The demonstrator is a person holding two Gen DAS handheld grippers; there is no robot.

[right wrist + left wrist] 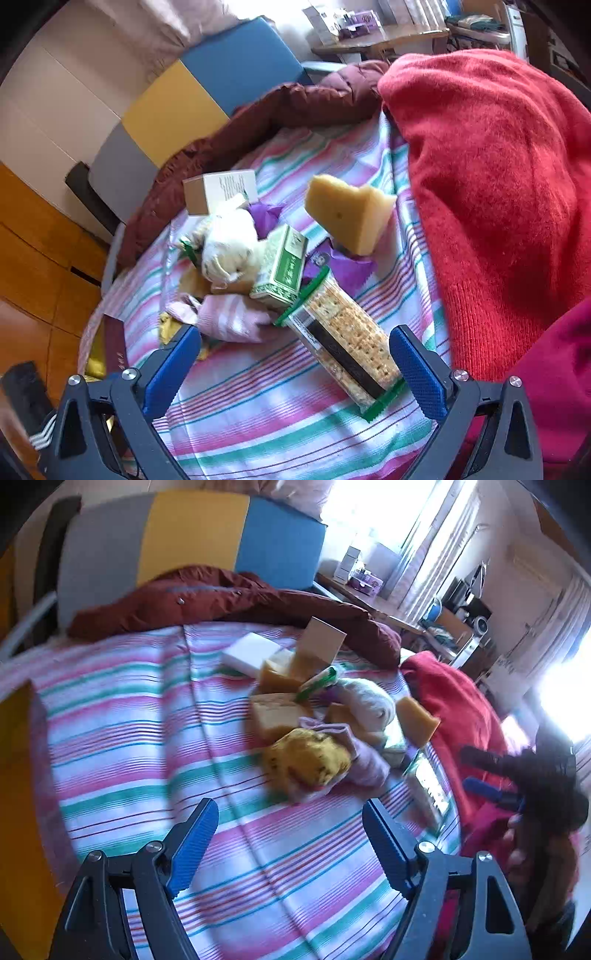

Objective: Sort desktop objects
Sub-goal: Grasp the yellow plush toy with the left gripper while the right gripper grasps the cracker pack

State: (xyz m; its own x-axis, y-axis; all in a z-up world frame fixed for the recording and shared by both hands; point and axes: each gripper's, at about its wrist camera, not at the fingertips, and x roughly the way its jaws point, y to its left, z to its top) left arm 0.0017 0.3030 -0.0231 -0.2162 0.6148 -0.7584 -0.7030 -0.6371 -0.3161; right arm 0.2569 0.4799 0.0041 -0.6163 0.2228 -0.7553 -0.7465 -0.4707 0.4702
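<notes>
A pile of objects lies on a striped cloth (147, 738). In the left wrist view it holds yellow sponges (280, 712), a white box (251, 653), a yellow cloth bundle (306, 760), a pink sock (362, 753) and a white plush toy (365, 701). My left gripper (290, 827) is open and empty, short of the pile. In the right wrist view a cracker pack (343, 332) lies between my open right gripper's (295, 354) fingers, beside a green tea box (284, 266), the plush toy (229, 251), the pink sock (232, 317) and a sponge wedge (347, 218).
A red sweater (491, 192) lies heaped at the right of the cloth. A dark red jacket (229, 598) lies along the far edge, against a chair with grey, yellow and blue panels (192, 535). A cardboard box (218, 192) stands behind the pile. The right gripper shows in the left view (517, 775).
</notes>
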